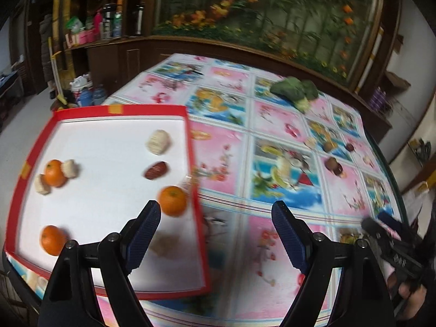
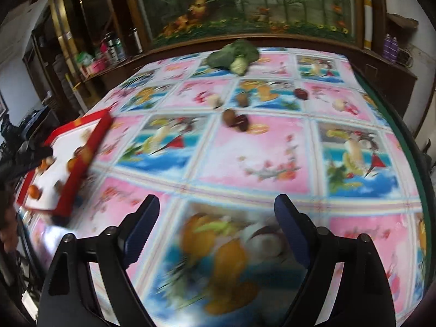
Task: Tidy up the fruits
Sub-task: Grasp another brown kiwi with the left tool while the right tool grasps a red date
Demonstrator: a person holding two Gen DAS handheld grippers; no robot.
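A red-rimmed white tray (image 1: 122, 109) lies at the table's left. It holds three oranges, one near its right rim (image 1: 172, 200), a dark red date (image 1: 156, 170) and pale round pieces (image 1: 159, 141). My left gripper (image 1: 215, 231) is open and empty above the tray's right edge. My right gripper (image 2: 216, 229) is open and empty above the tablecloth; it also shows at the right edge of the left wrist view (image 1: 387, 229). Small brown and red fruits (image 2: 235, 120) lie loose mid-table. The tray also shows in the right wrist view (image 2: 90, 147).
A broccoli head (image 2: 234, 54) lies at the table's far side. The table is covered by a pink and blue patterned cloth (image 2: 259, 150). A dark wooden cabinet with a flower mural (image 2: 245, 5) stands behind. The table's right edge (image 2: 414, 163) is close.
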